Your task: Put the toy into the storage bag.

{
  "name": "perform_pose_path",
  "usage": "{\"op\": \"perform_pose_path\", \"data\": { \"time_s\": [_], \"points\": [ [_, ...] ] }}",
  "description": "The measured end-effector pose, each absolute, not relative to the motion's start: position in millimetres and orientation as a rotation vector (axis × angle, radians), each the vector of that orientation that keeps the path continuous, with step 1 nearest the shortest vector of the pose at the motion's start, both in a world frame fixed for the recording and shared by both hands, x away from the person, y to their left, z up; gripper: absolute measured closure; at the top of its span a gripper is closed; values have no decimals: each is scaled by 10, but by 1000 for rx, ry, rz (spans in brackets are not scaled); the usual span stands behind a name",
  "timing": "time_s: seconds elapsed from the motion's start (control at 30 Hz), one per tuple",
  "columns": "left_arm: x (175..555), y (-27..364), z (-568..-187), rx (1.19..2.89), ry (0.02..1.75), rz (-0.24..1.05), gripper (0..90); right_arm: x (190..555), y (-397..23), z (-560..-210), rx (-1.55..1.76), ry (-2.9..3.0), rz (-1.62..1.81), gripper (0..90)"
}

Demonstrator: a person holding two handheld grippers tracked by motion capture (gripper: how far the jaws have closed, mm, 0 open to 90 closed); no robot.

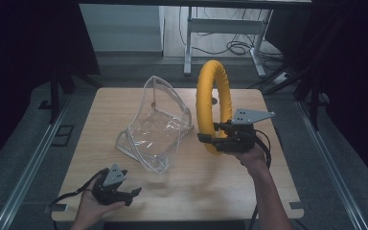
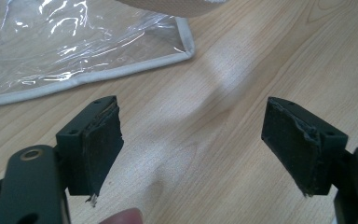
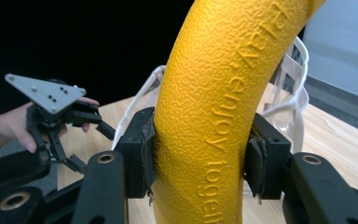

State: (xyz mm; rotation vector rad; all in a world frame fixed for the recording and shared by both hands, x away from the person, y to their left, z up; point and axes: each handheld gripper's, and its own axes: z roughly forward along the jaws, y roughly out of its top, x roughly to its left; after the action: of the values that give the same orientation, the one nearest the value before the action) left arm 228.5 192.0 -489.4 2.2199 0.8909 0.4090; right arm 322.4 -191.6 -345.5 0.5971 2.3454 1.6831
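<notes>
The right gripper [image 1: 211, 139] clamped the yellow ring [image 1: 210, 103] at its lower part and held it upright above the table [image 1: 211, 187], just right of the clear bag [image 1: 155, 127]. The left gripper [image 1: 133, 195] rested near the table's front edge, jaws spread with nothing between them.
</notes>
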Motion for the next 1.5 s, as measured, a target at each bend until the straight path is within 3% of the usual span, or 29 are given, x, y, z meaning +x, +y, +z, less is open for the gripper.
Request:
{"op": "perform_pose_path", "data": {
  "time_s": [1.5],
  "points": [
    [2283,1928,-4892,2222,884,410,200,3123,-1482,-2941,429,2150,1997,505]
  ]
}}
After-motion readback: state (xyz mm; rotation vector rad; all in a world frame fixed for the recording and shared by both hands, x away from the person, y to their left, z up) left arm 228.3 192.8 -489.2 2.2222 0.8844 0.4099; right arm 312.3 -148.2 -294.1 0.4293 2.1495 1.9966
